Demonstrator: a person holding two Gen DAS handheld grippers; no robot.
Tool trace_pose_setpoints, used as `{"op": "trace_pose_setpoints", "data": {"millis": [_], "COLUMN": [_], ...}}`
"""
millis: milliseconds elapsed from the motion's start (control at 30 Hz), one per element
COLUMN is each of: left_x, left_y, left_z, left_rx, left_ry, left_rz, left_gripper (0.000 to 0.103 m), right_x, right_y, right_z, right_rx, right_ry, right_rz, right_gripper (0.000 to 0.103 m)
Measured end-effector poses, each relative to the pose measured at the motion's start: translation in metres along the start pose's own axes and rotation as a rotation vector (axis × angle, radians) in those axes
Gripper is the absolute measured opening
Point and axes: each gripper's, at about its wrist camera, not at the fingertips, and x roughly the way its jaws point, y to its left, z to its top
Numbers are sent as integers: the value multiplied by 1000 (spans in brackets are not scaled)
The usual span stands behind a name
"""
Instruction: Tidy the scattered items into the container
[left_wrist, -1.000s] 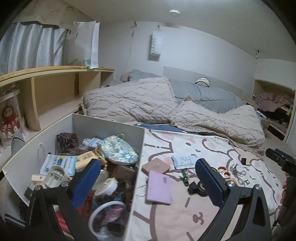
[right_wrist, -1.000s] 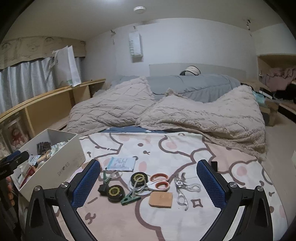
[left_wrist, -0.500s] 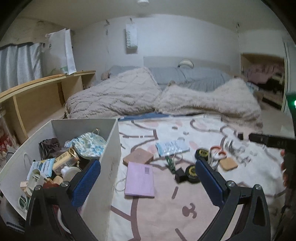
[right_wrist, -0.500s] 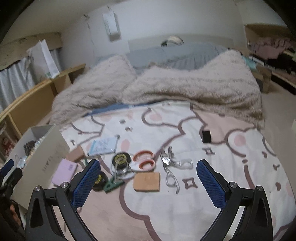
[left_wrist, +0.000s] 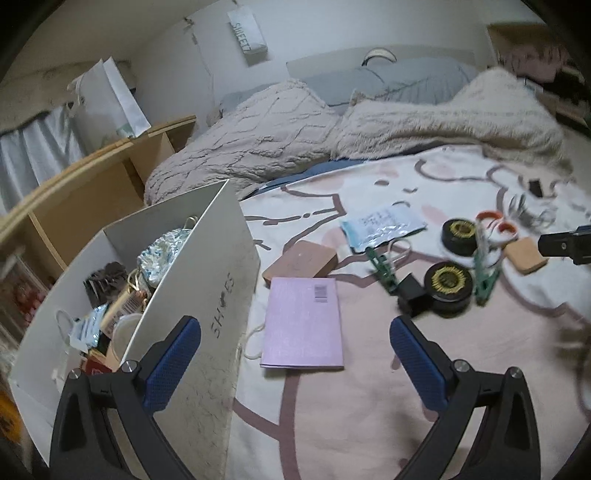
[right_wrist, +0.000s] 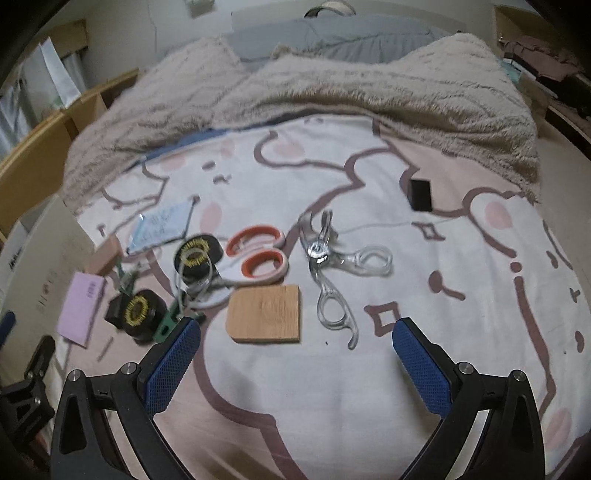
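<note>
While both hand-held grippers (left_wrist: 295, 363) (right_wrist: 297, 360) gape empty | cartoon bedspread (right_wrist: 369, 387) holds clutter | beige blanket (right_wrist: 332, 88), seemingly shelving behind

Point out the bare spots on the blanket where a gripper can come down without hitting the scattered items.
Bare blanket lies nearest the right gripper, below the wooden block. More lies right of the clear scissors, below the small black block. In the left view, the stretch below the purple booklet is free. Crowded: the orange scissors, black tins and green clips.
</note>
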Motion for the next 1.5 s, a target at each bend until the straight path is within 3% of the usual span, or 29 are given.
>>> {"op": "trace_pose_setpoints", "data": {"millis": [400,867,1333,1500], "left_x": [30,66,72,71], "left_y": [-29,-22,-21,-20], "left_z": [-2,-9,-14,-15], "left_rx": [81,-4,-21,-24], "left_ry": [62,199,220,220], "left_rz": [-21,-86,-106,-108], "left_gripper": [103,103,103,103], "right_x": [31,38,32,18], "right_y": [13,18,11,13], "right_z": [-9,-15,-18,-22], "right_rx": [-74,-101,-70,-61], "right_ry": [80,75,59,23], "right_rz": [-86,-128,-67,31], "right_gripper": [103,103,103,103]}}
